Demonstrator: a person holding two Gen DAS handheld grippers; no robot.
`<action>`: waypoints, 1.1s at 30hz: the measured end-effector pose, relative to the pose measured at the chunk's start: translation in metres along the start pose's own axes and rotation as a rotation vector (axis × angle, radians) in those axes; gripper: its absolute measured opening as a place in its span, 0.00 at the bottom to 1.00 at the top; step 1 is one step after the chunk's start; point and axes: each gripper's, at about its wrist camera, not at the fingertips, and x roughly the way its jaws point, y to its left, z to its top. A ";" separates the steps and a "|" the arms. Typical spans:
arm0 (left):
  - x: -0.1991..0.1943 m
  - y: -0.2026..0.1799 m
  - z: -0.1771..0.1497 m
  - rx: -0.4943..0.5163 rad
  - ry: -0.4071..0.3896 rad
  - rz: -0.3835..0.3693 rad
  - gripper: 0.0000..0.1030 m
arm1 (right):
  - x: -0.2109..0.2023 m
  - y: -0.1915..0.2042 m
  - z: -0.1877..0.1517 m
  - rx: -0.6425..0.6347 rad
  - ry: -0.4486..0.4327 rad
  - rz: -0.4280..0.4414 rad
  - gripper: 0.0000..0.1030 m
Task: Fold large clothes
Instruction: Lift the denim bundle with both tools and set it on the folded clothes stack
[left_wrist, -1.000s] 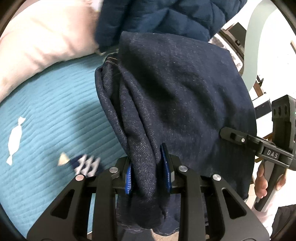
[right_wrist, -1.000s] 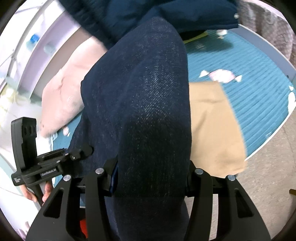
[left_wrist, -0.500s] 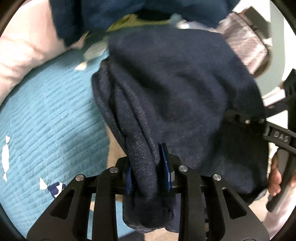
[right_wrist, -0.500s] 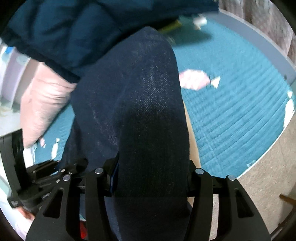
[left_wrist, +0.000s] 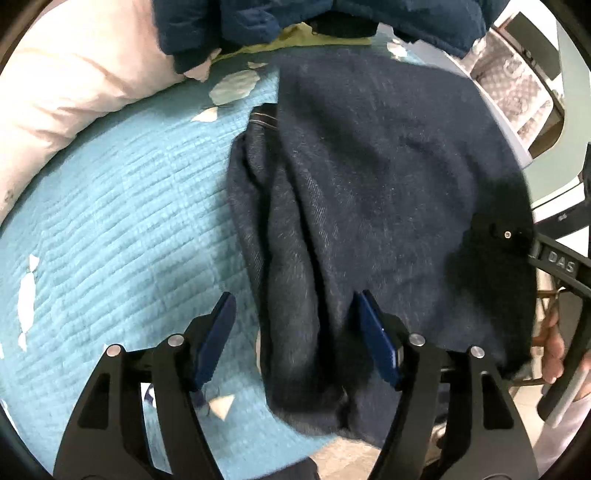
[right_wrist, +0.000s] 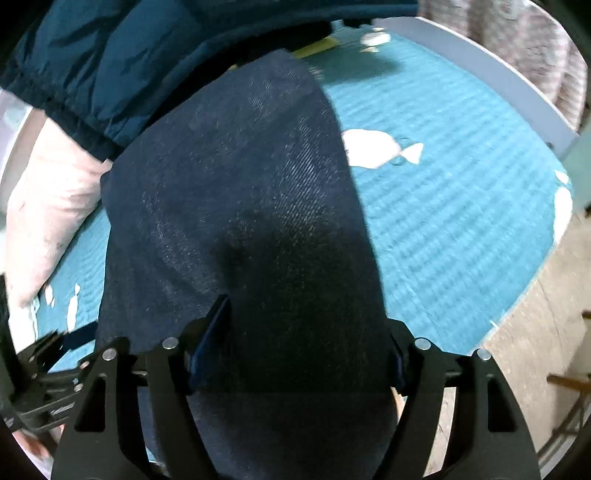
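1. The dark denim garment (left_wrist: 369, 192) lies folded on the teal quilt (left_wrist: 110, 229)
2. The left gripper (left_wrist: 295, 325) is opening; a bunched fold lies between its blue pads (left_wrist: 218, 336), untouched
3. The right gripper (right_wrist: 306, 332) is opening too, denim filling the gap between its jaws

My bed carries everything here, under a teal quilted cover (left_wrist: 122, 221) printed with white fish shapes. The folded dark denim garment (left_wrist: 369, 192) lies on it, filling the centre and right of my left view and the middle of my right view. A pale pink pillow (left_wrist: 62, 99) rests at the upper left. A dark blue padded jacket (right_wrist: 122, 62) lies along the top edge, with a strip of yellow-green cloth (left_wrist: 295, 42) just below it.
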 end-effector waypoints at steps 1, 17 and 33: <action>-0.008 0.002 0.000 -0.010 -0.003 -0.012 0.70 | -0.008 0.001 0.000 0.012 -0.017 -0.019 0.68; 0.006 -0.038 -0.032 0.100 0.031 0.064 0.58 | -0.034 -0.006 -0.053 0.006 0.010 -0.086 0.17; 0.008 -0.031 -0.060 0.169 -0.028 0.088 0.63 | -0.036 -0.029 -0.083 0.261 -0.128 0.059 0.64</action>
